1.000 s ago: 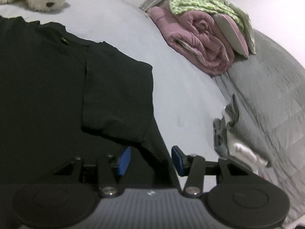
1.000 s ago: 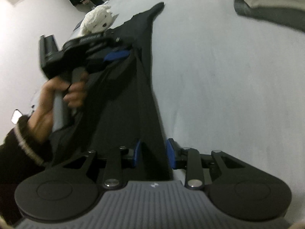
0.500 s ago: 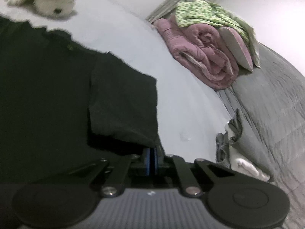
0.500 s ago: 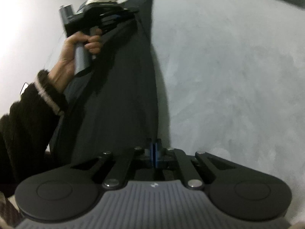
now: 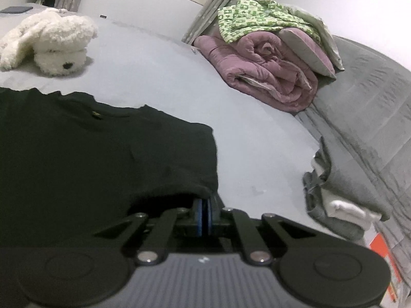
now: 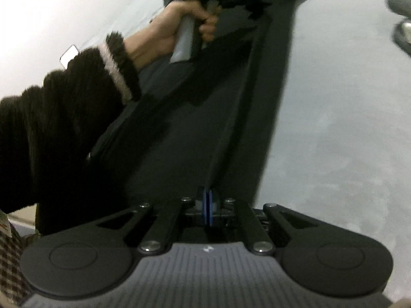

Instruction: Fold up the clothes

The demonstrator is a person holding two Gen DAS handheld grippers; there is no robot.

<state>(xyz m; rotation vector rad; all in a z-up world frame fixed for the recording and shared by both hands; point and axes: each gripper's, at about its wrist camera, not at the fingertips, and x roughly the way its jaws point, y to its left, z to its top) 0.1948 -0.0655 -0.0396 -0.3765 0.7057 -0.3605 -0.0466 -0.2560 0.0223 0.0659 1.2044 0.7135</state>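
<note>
Gripping the black shirt [image 5: 102, 154] at its edge, the left gripper [image 5: 203, 215] and right gripper [image 6: 207, 209] both have jaws closed, apparently lifting that side off the bed [image 5: 257, 159]

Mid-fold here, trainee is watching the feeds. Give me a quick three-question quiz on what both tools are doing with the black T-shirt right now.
1. True or false: the left tool is shut on the black T-shirt.
2. What does the right tool grip: A) the plush dog, B) the black T-shirt, C) the pink quilt?
3. Fill in: the green patterned cloth lies on top of the ____.

Key: 1 true; 2 B; 3 pink quilt.
</note>
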